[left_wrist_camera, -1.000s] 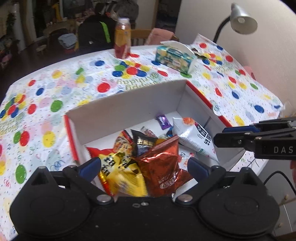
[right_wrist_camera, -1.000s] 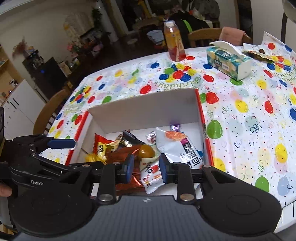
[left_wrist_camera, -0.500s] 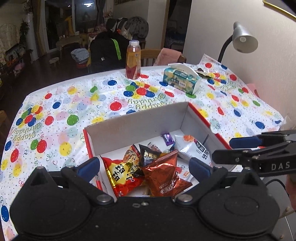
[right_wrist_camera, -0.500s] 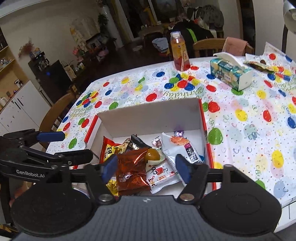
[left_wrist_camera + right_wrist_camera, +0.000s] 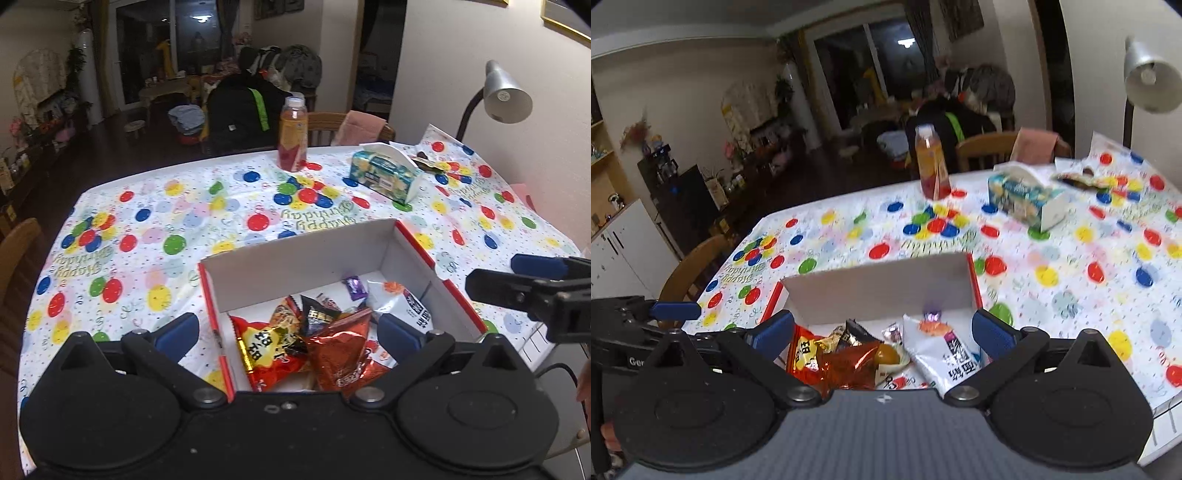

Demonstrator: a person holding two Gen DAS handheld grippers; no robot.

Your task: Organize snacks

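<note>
A white cardboard box with red edges (image 5: 295,258) (image 5: 882,284) sits at the near edge of the table and holds several snack packets. Among them are a red and yellow bag (image 5: 264,345), a shiny copper bag (image 5: 341,349) (image 5: 851,365), a white bag (image 5: 400,301) (image 5: 945,354) and a small purple candy (image 5: 354,287). My left gripper (image 5: 288,332) hangs open above the box's near end with nothing in it. Held over the near side of the box, my right gripper (image 5: 882,334) is open and empty too. The right gripper also shows in the left wrist view at the right edge (image 5: 532,288).
A balloon-print cloth (image 5: 155,229) covers the table. An orange drink bottle (image 5: 292,134), a tissue box (image 5: 386,177) and an opened wrapper (image 5: 1078,179) stand at the far side. A desk lamp (image 5: 506,96) rises at the right. Wooden chairs (image 5: 690,273) ring the table.
Both grippers have pulled up and back from the box. The right gripper, nearly shut over the snacks a second ago, has opened wide. The left one stayed open.
</note>
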